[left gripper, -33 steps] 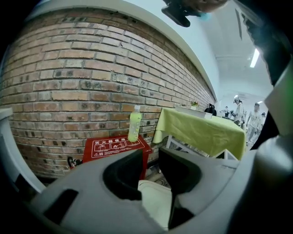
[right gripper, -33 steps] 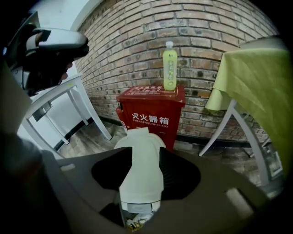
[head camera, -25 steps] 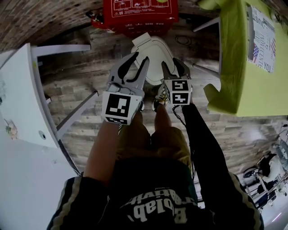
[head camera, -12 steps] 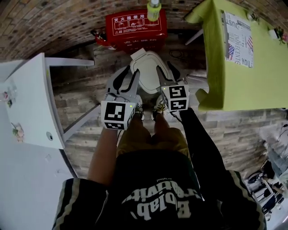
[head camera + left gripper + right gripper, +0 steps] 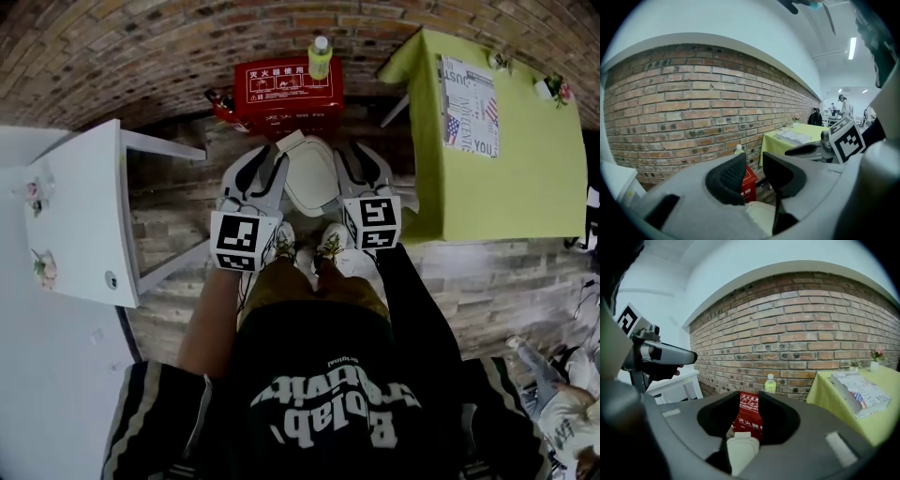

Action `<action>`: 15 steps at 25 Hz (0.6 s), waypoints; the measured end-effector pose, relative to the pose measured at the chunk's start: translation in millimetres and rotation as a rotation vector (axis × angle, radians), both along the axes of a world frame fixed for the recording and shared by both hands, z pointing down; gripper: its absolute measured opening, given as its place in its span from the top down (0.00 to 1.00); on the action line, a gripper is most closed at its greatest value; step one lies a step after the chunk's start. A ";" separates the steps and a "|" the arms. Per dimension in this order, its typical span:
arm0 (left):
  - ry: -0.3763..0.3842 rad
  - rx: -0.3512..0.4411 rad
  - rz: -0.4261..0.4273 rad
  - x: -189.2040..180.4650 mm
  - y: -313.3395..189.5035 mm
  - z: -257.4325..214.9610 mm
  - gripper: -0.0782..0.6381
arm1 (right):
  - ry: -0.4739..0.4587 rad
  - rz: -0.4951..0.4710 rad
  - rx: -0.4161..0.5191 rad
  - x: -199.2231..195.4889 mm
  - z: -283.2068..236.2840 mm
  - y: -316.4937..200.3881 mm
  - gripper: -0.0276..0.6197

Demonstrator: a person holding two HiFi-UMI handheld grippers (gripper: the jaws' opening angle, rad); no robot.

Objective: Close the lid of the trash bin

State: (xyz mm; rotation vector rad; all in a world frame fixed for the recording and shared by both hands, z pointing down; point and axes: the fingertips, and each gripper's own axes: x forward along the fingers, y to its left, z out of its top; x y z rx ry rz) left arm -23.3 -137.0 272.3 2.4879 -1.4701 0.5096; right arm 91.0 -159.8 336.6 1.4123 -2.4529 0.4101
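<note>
The white trash bin stands on the wooden floor in front of the person's feet, its lid lying flat on top. It shows low between the jaws as a cream top in the left gripper view and in the right gripper view. My left gripper hangs above the bin's left side, open, with nothing in it. Over the bin's right side is my right gripper, whose jaws have just been closing with nothing between them. A narrow gap is left, and neither gripper touches the bin.
A red box with a bottle on it sits against the brick wall behind the bin. At the right is a table with a green cloth, at the left a white table.
Both grippers have lifted up and away from the bin, and the person has straightened, so more of the room shows. The right jaws stand closer together than before.
</note>
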 end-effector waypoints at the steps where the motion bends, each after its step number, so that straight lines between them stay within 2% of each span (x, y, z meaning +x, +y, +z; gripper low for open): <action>1: 0.006 0.007 -0.002 0.0 -0.4 -7.0 0.72 | 0.001 -0.007 0.019 -0.2 -9.8 -1.5 0.75; 5: 0.034 0.046 -0.016 1.7 -1.6 -38.7 0.72 | -0.005 -0.029 0.078 1.5 -45.8 -6.4 0.75; 15: 0.027 0.169 -0.054 -0.2 -5.8 -103.1 0.72 | -0.026 -0.067 0.242 13.9 -132.6 -15.9 0.76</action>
